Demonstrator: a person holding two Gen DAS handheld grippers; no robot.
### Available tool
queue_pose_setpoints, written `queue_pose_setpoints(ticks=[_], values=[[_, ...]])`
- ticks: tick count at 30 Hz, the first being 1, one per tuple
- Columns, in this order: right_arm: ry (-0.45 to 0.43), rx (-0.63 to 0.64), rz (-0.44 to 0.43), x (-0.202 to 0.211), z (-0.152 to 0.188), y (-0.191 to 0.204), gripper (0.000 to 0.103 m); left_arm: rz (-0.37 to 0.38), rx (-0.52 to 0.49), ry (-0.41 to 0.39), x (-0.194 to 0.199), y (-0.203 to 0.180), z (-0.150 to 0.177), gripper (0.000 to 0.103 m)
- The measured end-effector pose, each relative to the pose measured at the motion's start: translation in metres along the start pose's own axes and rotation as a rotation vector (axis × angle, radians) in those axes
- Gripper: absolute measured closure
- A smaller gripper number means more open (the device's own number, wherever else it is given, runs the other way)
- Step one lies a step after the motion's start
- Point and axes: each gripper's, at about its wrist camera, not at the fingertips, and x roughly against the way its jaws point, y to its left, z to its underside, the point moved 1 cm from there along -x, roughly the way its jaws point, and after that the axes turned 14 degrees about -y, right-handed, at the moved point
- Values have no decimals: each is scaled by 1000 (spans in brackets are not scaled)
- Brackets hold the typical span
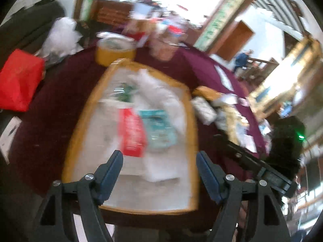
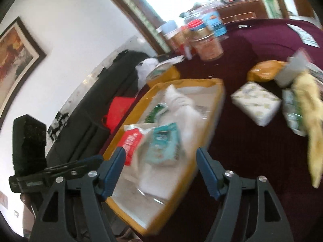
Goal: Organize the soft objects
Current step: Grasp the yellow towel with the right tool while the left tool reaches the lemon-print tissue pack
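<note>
Both grippers, left gripper [image 1: 159, 161] and right gripper [image 2: 159, 158], spread wide, empty, over yellow-rimmed tray [image 1: 191, 109]; red packet [image 1: 132, 133], teal packet [image 1: 159, 129], white cloth [image 1: 159, 92] gathered inside; patterned pack [image 2: 256, 102], yellow cloth [image 2: 310, 117] loose on tablecloth [image 2: 252, 161], likely awaiting collection.

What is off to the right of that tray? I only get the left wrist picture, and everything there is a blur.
Observer: In the right wrist view a white patterned packet lies on the maroon tablecloth, apart from the tray.
Operator: Anything else soft there?
Observer: A yellow cloth trails down at the far right.
Operator: Is the right gripper carrying anything?
Observer: No. The right gripper is open with nothing between its fingers, above the tray's near end.
Operator: What's on the wall?
Observer: A framed picture hangs there.
</note>
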Motion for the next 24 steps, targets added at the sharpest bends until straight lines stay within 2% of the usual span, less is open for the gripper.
queue_pose_setpoints(ticks=[3,6,12,17,20,23,24], values=[[-25,-45,27,26,-3,-26,31,75,-33,20,-10,-32,9,25],[-74,-76,92,53,-9,-57,31,111,-37,49,-23,-55,14,25],[-140,-158,240,84,-32,-115,32,130,-31,102,-43,-81,22,25],[-132,-184,318,69,-69,-144,32,107,-38,115,-52,-93,21,25],[-101,-142,376,38,-86,-159,32,91,-14,115,-59,-95,19,25],[-76,-112,443,18,-83,-174,32,81,9,132,-70,-95,15,25],[-69,-118,437,10,-78,-180,36,72,14,138,-75,-95,13,25]])
